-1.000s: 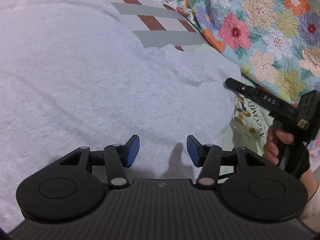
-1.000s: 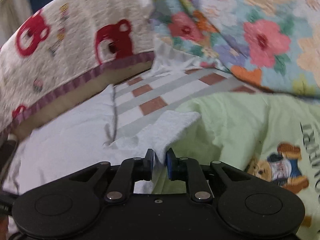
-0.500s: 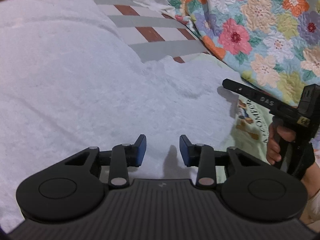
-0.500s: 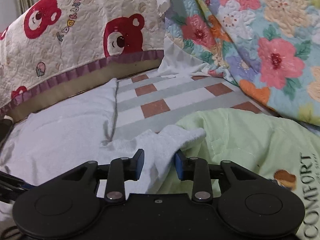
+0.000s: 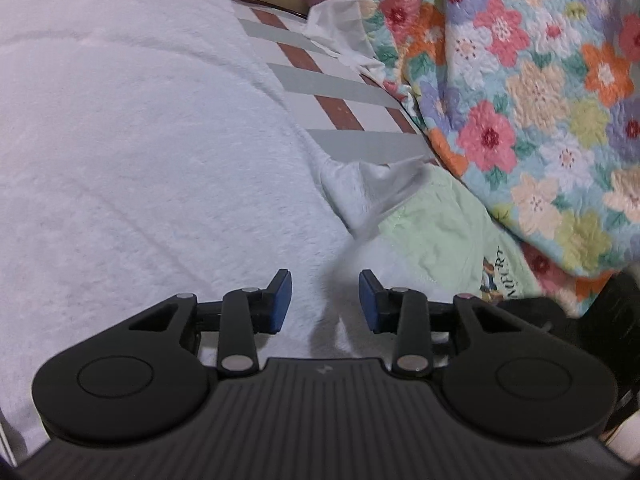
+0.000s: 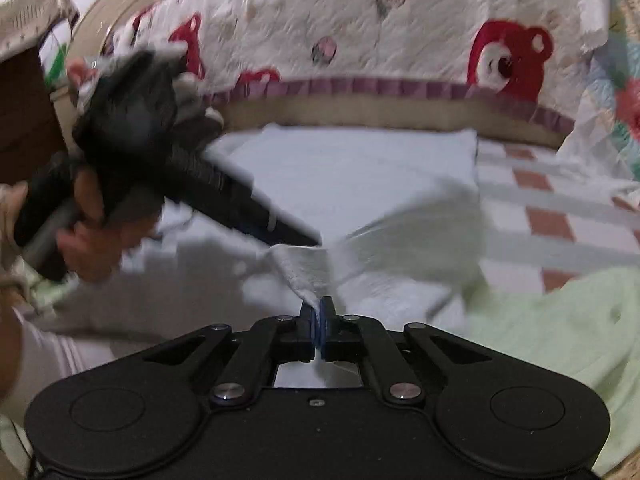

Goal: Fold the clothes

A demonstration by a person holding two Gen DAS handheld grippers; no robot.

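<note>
The right gripper [image 6: 319, 312] is clamped tight on a corner of the white towel [image 5: 140, 160], lifting that corner into a small peak while the rest of the towel lies spread over the checked sheet [image 5: 352, 112] and partly over the green shirt [image 5: 440, 224]. The left gripper [image 5: 324, 300] hovers just above the towel with its blue pads [image 5: 282, 296] well apart and nothing between them; from the right wrist view it reaches in from the left, its tip near the raised corner. A floral quilt [image 5: 520, 100] is heaped at the right and a bear-print quilt [image 6: 380, 32] hangs behind
</note>
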